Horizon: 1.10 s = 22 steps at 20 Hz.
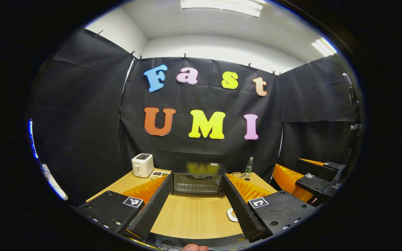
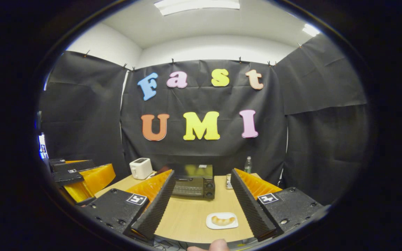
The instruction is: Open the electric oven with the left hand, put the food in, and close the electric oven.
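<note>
Presently, I held both tools back from the work. The left hand-held gripper [image 1: 194, 212] had its jaws spread wide with nothing between them, and it was aimed squarely at the electric oven [image 1: 196, 183], which sat framed between its fingers. I judged that alignment deliberate, since the task gives the door to the left side. The right hand-held gripper [image 2: 201, 209] was likewise spread apart and empty, hovering above the desk [image 2: 187, 216] with the small white plate [image 2: 222, 220] between its fingers. On that plate lay the food [image 2: 222, 220], a pale curved pastry as far as I could tell, near the desk's front edge and well apart from the oven. Its place in front of the right tool suited a pick-up by that side while the left dealt with the door.

Farther off, the oven stood at the back of the desk against the black cloth wall, its door shut and upright, with a dark handle bar [image 1: 196, 177] across the top of the glass. I judged no step of the task begun. Beside the oven on one side stood a white toaster [image 1: 142, 165], with a small dish [image 1: 159, 174] between them; on the other side stood a clear bottle [image 1: 249, 165]. None of these obstructed the door's swing, in my estimate.
</note>
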Tool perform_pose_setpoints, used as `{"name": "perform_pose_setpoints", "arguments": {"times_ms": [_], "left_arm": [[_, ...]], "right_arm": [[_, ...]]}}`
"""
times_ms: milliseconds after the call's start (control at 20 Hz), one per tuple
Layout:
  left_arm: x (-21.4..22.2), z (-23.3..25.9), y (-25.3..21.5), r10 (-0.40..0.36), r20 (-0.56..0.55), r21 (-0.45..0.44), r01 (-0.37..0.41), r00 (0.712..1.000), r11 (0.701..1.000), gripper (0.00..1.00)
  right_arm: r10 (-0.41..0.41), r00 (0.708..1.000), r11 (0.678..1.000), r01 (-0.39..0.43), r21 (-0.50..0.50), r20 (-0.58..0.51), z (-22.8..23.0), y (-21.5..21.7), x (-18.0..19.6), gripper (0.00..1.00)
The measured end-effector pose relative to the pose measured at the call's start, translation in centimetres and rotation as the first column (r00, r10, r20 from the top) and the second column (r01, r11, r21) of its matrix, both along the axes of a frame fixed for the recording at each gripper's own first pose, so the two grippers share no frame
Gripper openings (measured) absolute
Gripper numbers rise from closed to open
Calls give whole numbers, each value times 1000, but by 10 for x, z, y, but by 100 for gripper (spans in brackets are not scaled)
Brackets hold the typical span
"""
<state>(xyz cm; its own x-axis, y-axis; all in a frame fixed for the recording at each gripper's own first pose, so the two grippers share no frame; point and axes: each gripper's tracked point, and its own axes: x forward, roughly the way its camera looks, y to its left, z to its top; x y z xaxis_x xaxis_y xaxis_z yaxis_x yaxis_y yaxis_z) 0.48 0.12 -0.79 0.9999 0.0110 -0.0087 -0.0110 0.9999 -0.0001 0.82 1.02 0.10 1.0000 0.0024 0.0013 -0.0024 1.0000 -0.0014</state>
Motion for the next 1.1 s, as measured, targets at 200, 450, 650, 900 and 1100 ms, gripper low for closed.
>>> {"name": "perform_pose_setpoints", "arguments": {"times_ms": [200,450,650,900,1100], "left_arm": [[5,-1,1,-2,-4,-5,2,1000,1000,94],[9,-2,2,-4,-5,-7,4,1000,1000,94],[11,-3,2,-5,-11,-6,5,1000,1000,94],[14,-9,1,-7,-17,1,8,1000,1000,94],[23,-16,3,-11,-34,-13,10,999,1000,94]], "right_arm": [[-4,1000,1000,4,1,3,1,0,3,97],[-14,1000,1000,14,3,-5,-2,-4,6,97],[-18,1000,1000,18,9,-11,-5,-6,8,97],[-21,999,1000,22,6,-24,-10,-8,12,97],[-15,999,1000,16,17,-37,-13,-8,21,97]]}}
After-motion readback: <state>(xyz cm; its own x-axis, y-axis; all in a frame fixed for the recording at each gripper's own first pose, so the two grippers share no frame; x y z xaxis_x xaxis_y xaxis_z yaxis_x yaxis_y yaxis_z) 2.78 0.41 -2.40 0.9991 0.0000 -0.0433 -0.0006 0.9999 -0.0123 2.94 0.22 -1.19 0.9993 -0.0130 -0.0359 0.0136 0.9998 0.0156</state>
